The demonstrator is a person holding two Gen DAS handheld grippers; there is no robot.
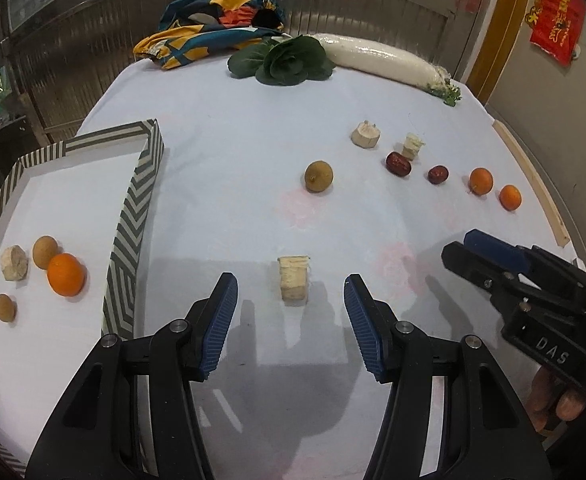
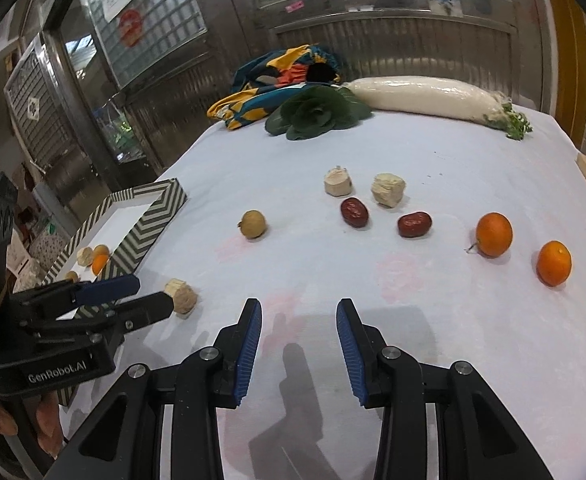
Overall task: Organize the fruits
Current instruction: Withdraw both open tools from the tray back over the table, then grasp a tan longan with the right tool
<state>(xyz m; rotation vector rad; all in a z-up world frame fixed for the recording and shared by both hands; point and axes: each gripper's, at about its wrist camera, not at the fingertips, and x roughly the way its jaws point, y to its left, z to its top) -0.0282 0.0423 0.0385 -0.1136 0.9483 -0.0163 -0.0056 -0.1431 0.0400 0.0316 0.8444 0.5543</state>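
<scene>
left claw [image 1: 291, 312] hangs low over the white cloth [image 1: 233, 168] with its jaws spread wide and nothing between them; the pale cut chunk [image 1: 293, 283] stands just ahead of the tips, centred in the gap but not yet touched. off to this claw's left sits the striped tray [image 1: 133, 216], already holding an orange [image 1: 66, 274], two small brown fruits and another pale chunk. right claw [image 2: 299, 340] hovers to the right, jaws also parted and empty, with bare cloth right in front of it. farther ahead of the right claw lie a brown round fruit [image 2: 253, 224], two red dates [image 2: 354, 212] [image 2: 414, 224] and two more pale chunks [image 2: 337, 182] [image 2: 389, 189], and ahead to its right two oranges [image 2: 494, 234] [image 2: 554, 263]. at the far end, well beyond both claws, lie a leafy green [image 2: 317, 114], a long white radish [image 2: 425, 98] and a patterned cloth bundle [image 2: 277, 80]. by my reading the sorting is partly done, and the step in hand is picking up the near chunk with the left claw. the next move seems to call for easing forward and down so the pads straddle the chunk, closing gently since it looks crumbly, then lifting and swinging left over the tray's rim.
</scene>
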